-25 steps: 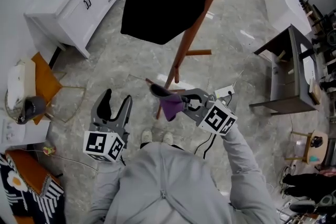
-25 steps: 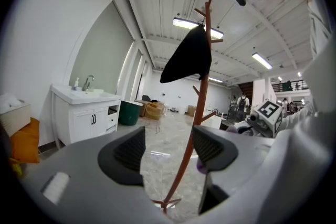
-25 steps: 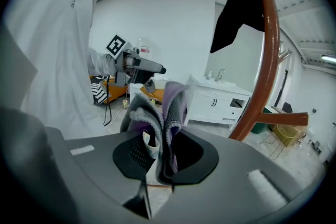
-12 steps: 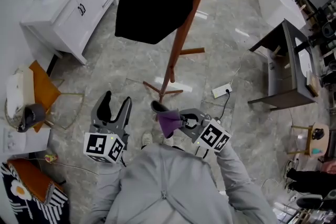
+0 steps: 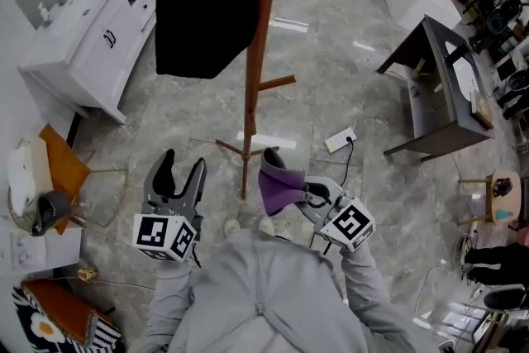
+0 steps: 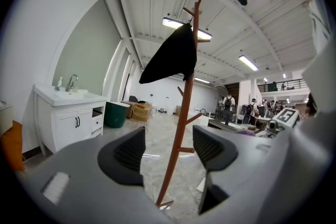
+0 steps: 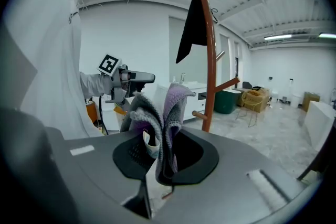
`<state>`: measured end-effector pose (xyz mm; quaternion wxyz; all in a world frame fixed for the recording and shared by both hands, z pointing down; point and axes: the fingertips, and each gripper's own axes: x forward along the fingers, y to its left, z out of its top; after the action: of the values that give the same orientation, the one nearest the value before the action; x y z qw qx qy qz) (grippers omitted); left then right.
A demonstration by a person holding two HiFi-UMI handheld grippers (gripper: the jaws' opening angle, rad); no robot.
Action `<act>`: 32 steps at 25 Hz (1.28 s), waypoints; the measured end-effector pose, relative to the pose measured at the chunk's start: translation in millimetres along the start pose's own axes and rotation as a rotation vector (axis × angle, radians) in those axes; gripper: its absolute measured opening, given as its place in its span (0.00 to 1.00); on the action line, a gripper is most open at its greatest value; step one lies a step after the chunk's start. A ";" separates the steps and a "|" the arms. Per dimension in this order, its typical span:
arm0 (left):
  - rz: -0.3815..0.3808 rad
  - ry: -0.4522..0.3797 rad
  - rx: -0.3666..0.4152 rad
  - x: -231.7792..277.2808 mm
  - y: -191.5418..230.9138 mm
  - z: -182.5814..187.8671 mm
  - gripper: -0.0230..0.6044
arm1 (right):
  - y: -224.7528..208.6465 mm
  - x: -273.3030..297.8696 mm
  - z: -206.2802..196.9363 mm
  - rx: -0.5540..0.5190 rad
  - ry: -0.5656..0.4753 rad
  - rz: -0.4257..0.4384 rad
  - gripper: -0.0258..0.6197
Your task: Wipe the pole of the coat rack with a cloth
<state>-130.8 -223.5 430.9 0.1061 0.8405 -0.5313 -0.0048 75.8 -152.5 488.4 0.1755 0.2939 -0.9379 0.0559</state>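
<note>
cloth (image 7: 170,107), purple and bunched, is being pinched tight between the fingers of the right gripper (image 5: 281,178), just right of the coat rack's pole (image 5: 250,95) and seemingly not yet touching it, likely readying a wipe. left gripper (image 5: 176,175) is hovering left of the pole, fingers spread wide and empty, leaving the pole unobstructed.

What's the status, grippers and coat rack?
Right gripper shut on purple cloth, beside lower pole. Left gripper open, empty. Black garment hangs up top.
</note>
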 end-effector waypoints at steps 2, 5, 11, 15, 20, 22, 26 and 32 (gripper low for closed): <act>-0.013 0.001 0.006 2.9 -3.7 0.7 0.53 | -5.0 -10.7 2.7 -0.004 -0.006 -0.039 0.13; -0.032 0.003 0.016 7.8 -11.0 3.8 0.53 | -13.7 -26.6 15.0 -0.004 -0.042 -0.090 0.13; -0.050 -0.001 0.028 12.9 -19.1 8.2 0.53 | -33.8 -56.7 38.6 0.021 -0.143 -0.180 0.13; -0.049 -0.006 0.039 11.9 -17.9 10.9 0.53 | -48.0 -72.1 46.1 0.048 -0.205 -0.247 0.13; -0.032 -0.013 0.047 8.1 -9.5 16.0 0.53 | -69.4 -88.9 57.8 0.137 -0.317 -0.339 0.13; -0.023 -0.013 0.050 5.6 -5.2 17.4 0.53 | -78.1 -95.7 62.2 0.177 -0.366 -0.380 0.13; -0.007 -0.013 0.051 2.6 2.2 17.1 0.53 | -94.2 -104.5 63.5 0.249 -0.435 -0.452 0.13; 0.002 -0.014 0.051 2.2 7.6 17.6 0.53 | -102.4 -103.7 60.3 0.275 -0.456 -0.515 0.13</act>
<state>-138.8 -231.7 415.4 0.0810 0.8424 -0.5327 0.0029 195.8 -194.0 394.8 -0.0710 0.5462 -0.8318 0.0687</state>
